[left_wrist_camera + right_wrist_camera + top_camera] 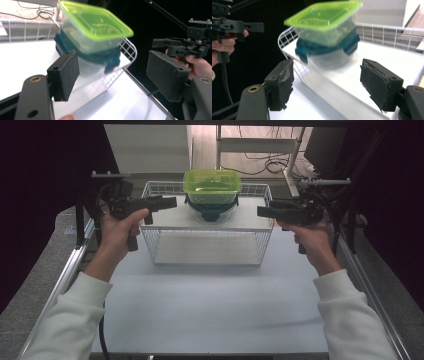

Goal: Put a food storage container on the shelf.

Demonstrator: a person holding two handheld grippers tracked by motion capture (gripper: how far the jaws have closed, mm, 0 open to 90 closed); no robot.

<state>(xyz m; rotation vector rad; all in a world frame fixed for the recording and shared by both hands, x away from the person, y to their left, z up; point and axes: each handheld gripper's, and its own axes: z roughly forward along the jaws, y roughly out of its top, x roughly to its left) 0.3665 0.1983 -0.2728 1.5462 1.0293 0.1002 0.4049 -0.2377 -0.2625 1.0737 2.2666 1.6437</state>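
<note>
From the left, we see our left gripper (167,203) held up beside the left rim of one white wire basket (207,251), pointing toward the middle. In the left gripper view its two padded fingers (65,75) stand wide apart with nothing between them.

In the middle, the basket sits on the pale counter (210,305). It holds one raised white shelf (170,217), and at the back of that shelf stand two food containers, one stacked on the other. The lower one is a clear round container with a dark teal lid (212,210); the upper one is a clear square container with a bright green lid (212,186), resting on the teal lid. In both gripper views the green-lidded one looks blurred and tilted. Neither gripper touches either container.

On the right, our right gripper (264,211) is held by the basket's right rim, pointing back toward the left one. In the right gripper view its two fingers (282,83) are also spread wide and hold nothing, and their foam pads look worn and torn at the edges.

We count two grippers, two containers, one basket.
</note>
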